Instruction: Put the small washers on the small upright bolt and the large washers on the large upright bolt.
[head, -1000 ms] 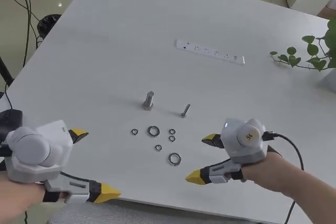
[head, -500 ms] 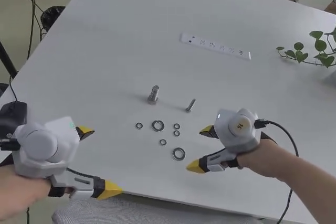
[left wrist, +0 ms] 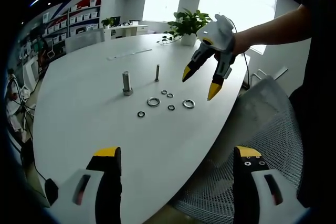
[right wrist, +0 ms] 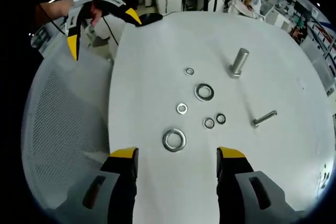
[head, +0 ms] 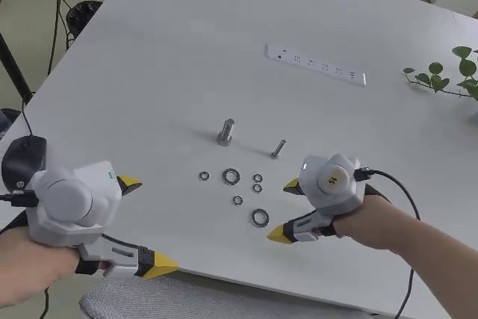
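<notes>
- The left gripper [head: 148,223] has a white plastic body and black fingers [left wrist: 107,182] with yellow pointed tips. The fingers are spread wide and hold nothing, at the near edge of the smooth white tabletop [head: 149,72].
- The right gripper [head: 284,210] is built the same way. Its fingers [right wrist: 125,182] are also spread apart and empty, low over the tabletop.
- The nearer large washer [right wrist: 174,140], a flat shiny steel ring, lies just ahead of the right fingers, in line with the gap between them.
- The farther large washer [right wrist: 204,92] lies further ahead of those fingers.
- 4 small washers [right wrist: 182,108], thin metal rings, are scattered around and between the 2 large ones, all flat on the tabletop.
- The large bolt [head: 225,131], a thick grey metal cylinder, stands on its head beyond the washers, well ahead of both pairs of fingers.
- The small bolt [head: 278,148], a slim threaded pin, stands upright beside the large one, on the side of the right fingers.
- Neither bolt carries a washer.
- A long white power strip [head: 315,65] lies far beyond the bolts.
- A leafy green plant [head: 448,80] is at the far right edge.
- A black computer mouse [head: 22,162] sits just outside the left fingers.
- A grey mesh chair [right wrist: 63,129] is below the tabletop edge.
</notes>
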